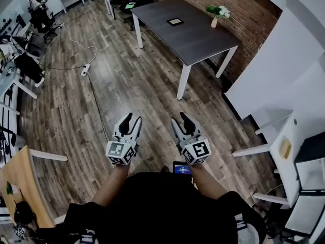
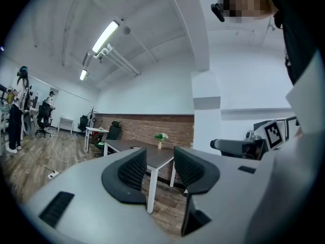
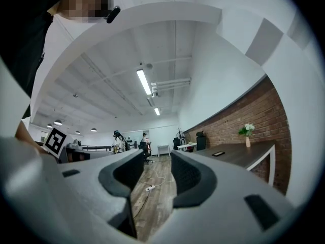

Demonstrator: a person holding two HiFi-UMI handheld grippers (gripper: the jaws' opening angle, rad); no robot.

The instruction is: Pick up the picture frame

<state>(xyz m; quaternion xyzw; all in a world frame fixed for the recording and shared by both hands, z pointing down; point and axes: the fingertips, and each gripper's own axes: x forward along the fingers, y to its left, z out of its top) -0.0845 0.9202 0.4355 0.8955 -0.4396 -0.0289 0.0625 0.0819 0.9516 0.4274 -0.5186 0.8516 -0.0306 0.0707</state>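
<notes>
The picture frame [image 1: 175, 21] is small and dark and lies flat on a dark grey table [image 1: 198, 39] with white legs, far ahead by the brick wall. A vase of flowers [image 1: 217, 14] stands near it. The frame also shows on the tabletop in the right gripper view [image 3: 219, 153] and faintly in the left gripper view [image 2: 135, 147]. My left gripper [image 1: 131, 120] and right gripper [image 1: 181, 120] are held side by side over the wooden floor, well short of the table. Each points level, the left [image 2: 160, 169] and the right [image 3: 157, 174] both open with nothing between their fingers.
A power strip [image 1: 85, 70] with a trailing cable lies on the floor ahead left. Office chairs [image 1: 38, 19] and desks stand at the far left. White partitions [image 1: 284, 60] and furniture line the right. A wooden desk corner [image 1: 20, 187] is at my near left.
</notes>
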